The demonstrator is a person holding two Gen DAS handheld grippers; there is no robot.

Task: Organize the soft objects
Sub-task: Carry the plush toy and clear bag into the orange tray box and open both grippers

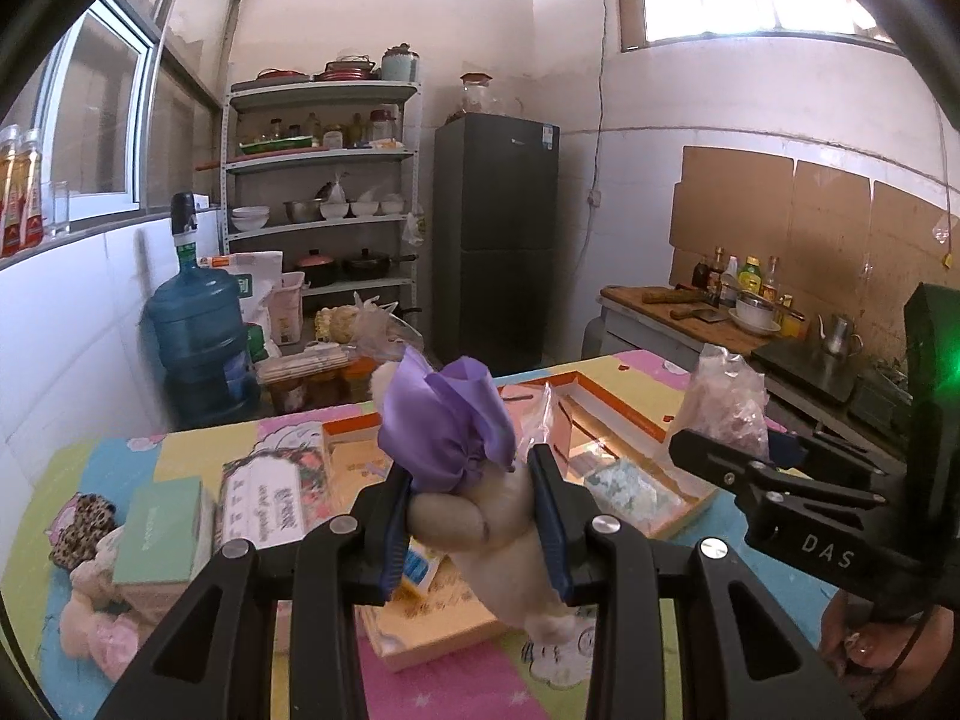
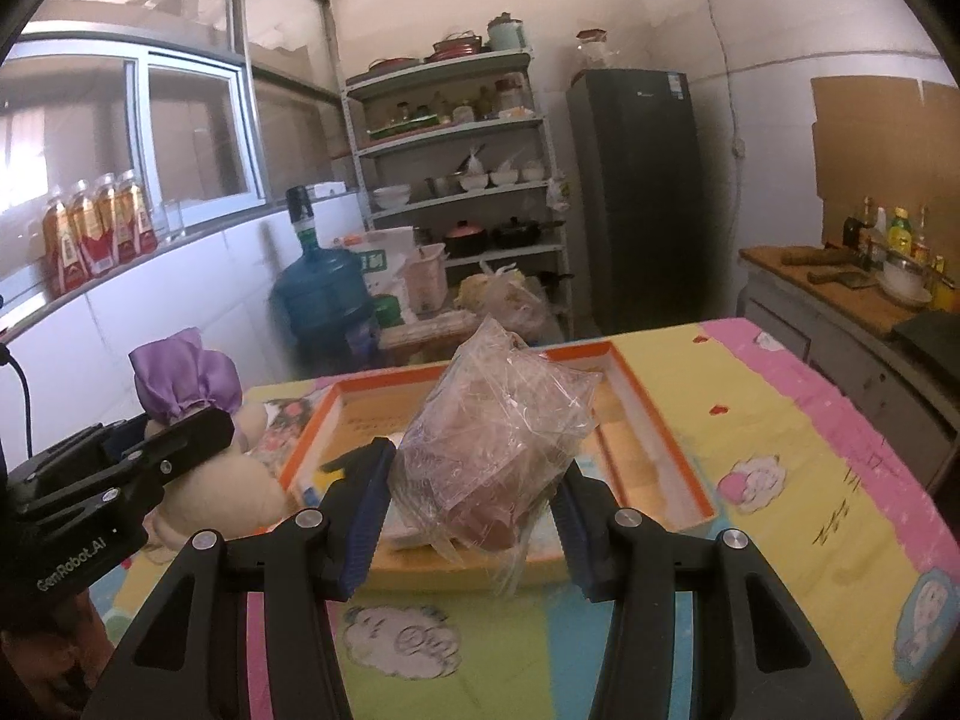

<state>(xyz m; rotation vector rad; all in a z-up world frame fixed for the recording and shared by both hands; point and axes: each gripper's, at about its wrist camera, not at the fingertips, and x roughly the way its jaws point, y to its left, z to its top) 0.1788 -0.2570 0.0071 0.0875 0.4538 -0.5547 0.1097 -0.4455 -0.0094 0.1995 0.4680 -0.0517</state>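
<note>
Cream plush is filling the left gripper [image 1: 471, 531]: its blue pads are pressing on the waist of a soft toy [image 1: 480, 516] wearing a purple satin bonnet [image 1: 447, 426], and the toy's long axis is running roughly along the gripper's pointing line, head away from the camera, feet hanging toward the patterned table cover [image 1: 456, 675]. Beside it, the right gripper [image 2: 471, 525] is clamping a crinkled clear plastic bag [image 2: 498, 450] with a pinkish soft item inside; the bag is standing up and leaning away between the pads. Both loads are being carried clear of the table. The deciding relation is the orange-rimmed tray [image 2: 654, 414], which is lying directly ahead of and below the right gripper, while from the left gripper it is sitting ahead and to the right. By that geometry the right hand appears nearer to the tray, so the bag would probably be lowered in first, assuming the tray is the collection point. A second plush [image 1: 90, 612] and a leopard-print item [image 1: 81, 525] are resting at the table's left edge.
</note>
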